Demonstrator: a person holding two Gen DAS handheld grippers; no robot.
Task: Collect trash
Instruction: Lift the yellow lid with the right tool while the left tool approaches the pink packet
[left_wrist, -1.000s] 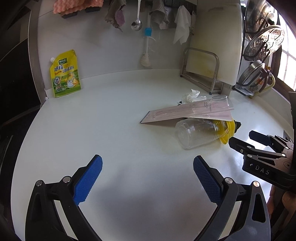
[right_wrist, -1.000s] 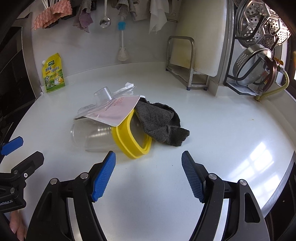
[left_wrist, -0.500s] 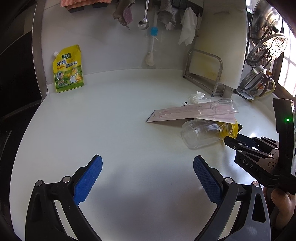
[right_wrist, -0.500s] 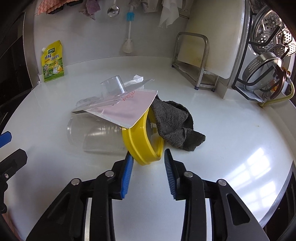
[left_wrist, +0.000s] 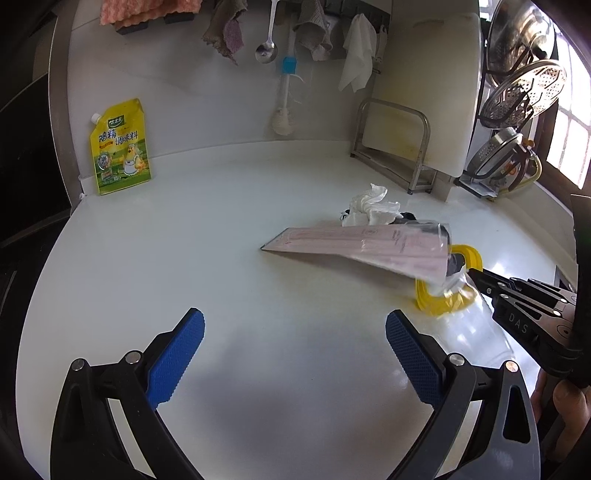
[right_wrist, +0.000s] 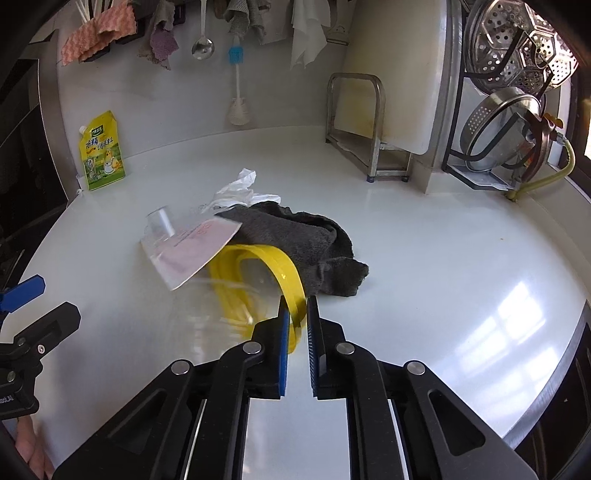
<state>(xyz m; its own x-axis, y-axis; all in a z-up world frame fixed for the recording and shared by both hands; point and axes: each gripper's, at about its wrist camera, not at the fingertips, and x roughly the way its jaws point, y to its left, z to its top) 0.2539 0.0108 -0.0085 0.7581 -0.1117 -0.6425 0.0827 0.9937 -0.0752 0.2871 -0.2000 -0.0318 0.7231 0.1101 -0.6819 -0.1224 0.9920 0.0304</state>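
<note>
Yellow plastic rim of the clear cup (right_wrist: 258, 273) sits pinched between your right gripper (right_wrist: 295, 314)'s blue fingers, which have just been closing onto it.

You hold the rim because it is the stiffest edge; the cup tips mouth-up just above the white counter (right_wrist: 424, 258), and its blurred clear wall is hard to trace. A pink-printed plastic pouch (right_wrist: 192, 247) leans on the rim, so it may slide. The dark grey cloth (right_wrist: 306, 243) and crumpled white tissue (right_wrist: 240, 188) lie just behind, partly hidden. Your left gripper (left_wrist: 295, 350) hangs open over bare counter, holding nothing. No bin shows.
</note>
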